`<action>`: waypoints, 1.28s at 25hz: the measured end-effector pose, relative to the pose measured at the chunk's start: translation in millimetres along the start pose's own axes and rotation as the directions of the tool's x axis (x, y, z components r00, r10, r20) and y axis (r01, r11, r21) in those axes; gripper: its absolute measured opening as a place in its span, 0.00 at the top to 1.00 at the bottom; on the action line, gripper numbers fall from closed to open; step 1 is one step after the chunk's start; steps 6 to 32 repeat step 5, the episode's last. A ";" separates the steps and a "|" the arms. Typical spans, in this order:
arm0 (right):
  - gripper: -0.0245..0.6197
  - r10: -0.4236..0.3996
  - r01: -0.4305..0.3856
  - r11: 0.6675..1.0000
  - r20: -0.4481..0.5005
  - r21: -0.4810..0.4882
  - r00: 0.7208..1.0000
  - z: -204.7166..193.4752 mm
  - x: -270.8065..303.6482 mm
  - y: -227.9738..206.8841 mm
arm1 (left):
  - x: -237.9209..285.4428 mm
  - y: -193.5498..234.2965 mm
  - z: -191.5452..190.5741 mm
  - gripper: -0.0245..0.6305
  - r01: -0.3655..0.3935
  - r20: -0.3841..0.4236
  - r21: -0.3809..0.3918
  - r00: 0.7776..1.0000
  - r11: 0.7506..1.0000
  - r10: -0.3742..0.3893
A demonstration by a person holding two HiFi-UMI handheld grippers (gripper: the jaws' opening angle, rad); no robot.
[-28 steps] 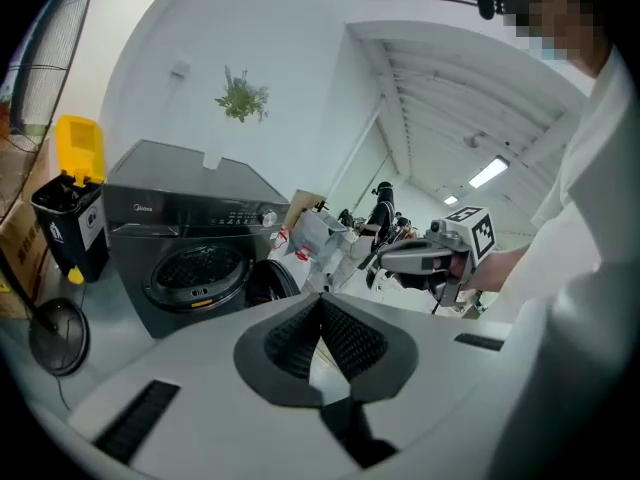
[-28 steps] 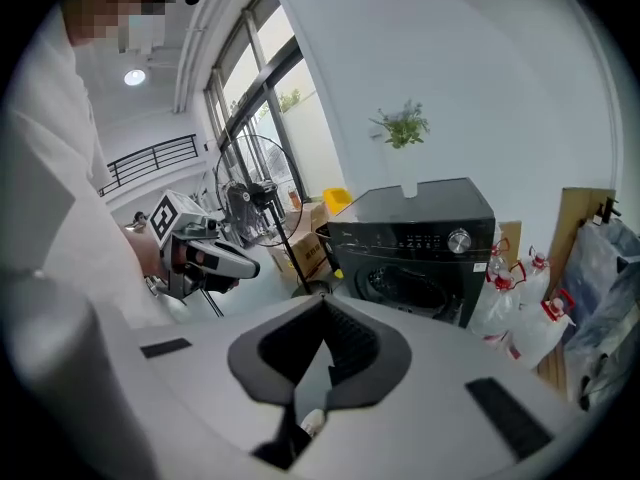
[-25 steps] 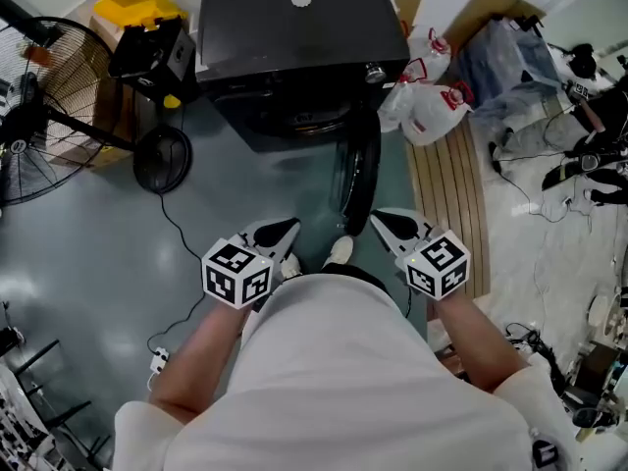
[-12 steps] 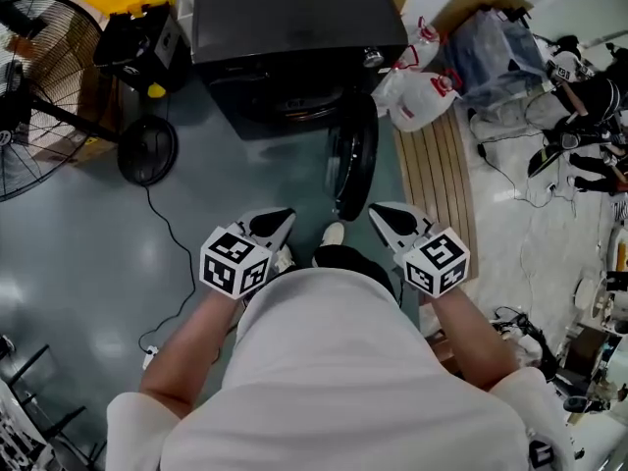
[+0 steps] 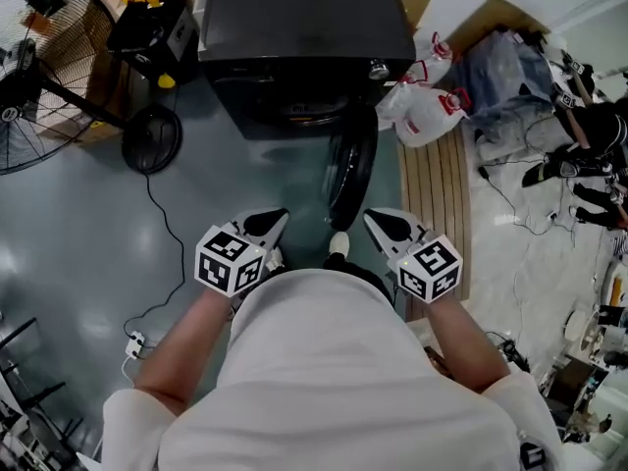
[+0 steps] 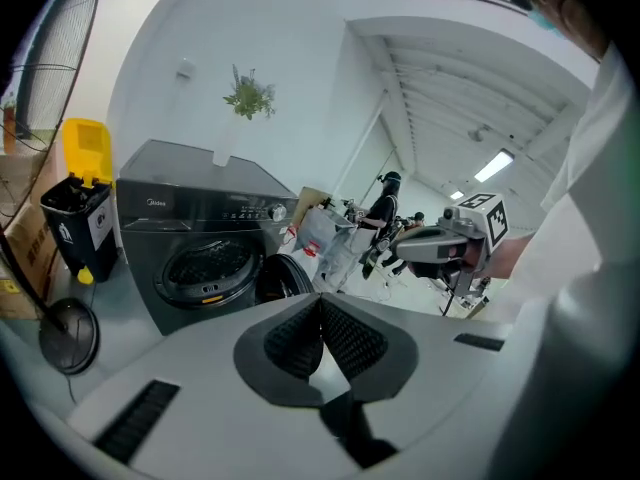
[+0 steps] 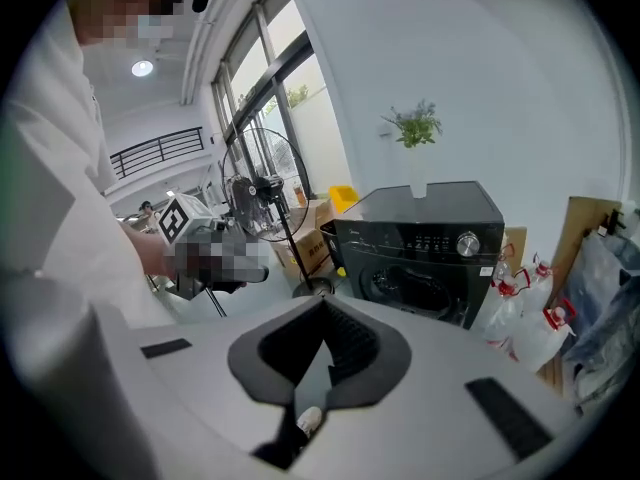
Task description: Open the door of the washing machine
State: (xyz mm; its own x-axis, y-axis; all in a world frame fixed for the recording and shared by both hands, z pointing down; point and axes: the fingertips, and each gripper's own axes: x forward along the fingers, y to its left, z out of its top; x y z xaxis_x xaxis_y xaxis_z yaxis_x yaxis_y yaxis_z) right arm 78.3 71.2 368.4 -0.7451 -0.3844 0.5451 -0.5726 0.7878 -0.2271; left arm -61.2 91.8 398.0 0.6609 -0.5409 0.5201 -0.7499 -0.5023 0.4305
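1. Standing at the far middle, the washing machine (image 5: pixel 299 27) has its round door (image 5: pixel 351 170) swung out on the right toward the near side, which leaves the drum opening (image 5: pixel 294 114) uncovered.
2. Near and left of the door's near edge hangs the left gripper (image 5: pixel 280 217), with its jaws pressed together and nothing between them.
3. Just right of that edge, the right gripper (image 5: pixel 375 218) also has its jaws closed and empty.
4. A fan (image 5: pixel 39 67) stands far left, and white plastic bags (image 5: pixel 427 111) lie right of the machine.

Head view overhead, gripper views forward, all share washing machine (image 5: pixel 294 37)
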 end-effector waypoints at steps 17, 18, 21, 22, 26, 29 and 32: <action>0.95 0.047 -0.047 0.997 0.007 -0.058 0.999 12.3 -12.8 -34.1 | 33.9 -17.0 25.2 0.94 -0.046 0.041 -0.033 0.998 0.998 0.047; 0.95 0.047 -0.047 0.997 0.007 -0.058 0.999 12.3 -12.8 -34.1 | 33.9 -17.0 25.2 0.94 -0.046 0.041 -0.033 0.998 0.998 0.047; 0.95 0.047 -0.047 0.997 0.007 -0.058 0.999 12.3 -12.8 -34.1 | 33.9 -17.0 25.2 0.94 -0.046 0.041 -0.033 0.998 0.998 0.047; 0.95 0.047 -0.047 0.997 0.007 -0.058 0.999 12.3 -12.8 -34.1 | 33.9 -17.0 25.2 0.94 -0.046 0.041 -0.033 0.998 0.998 0.047; 0.95 0.047 -0.047 0.997 0.007 -0.058 0.999 12.3 -12.8 -34.1 | 33.9 -17.0 25.2 0.94 -0.046 0.041 -0.033 0.998 0.998 0.047; 0.95 0.047 -0.047 0.997 0.007 -0.058 0.999 12.3 -12.8 -34.1 | 33.9 -17.0 25.2 0.94 -0.046 0.041 -0.033 0.998 0.998 0.047; 0.95 0.047 -0.047 0.997 0.007 -0.058 0.999 12.3 -12.8 -34.1 | 33.9 -17.0 25.2 0.94 -0.046 0.041 -0.033 0.998 0.998 0.047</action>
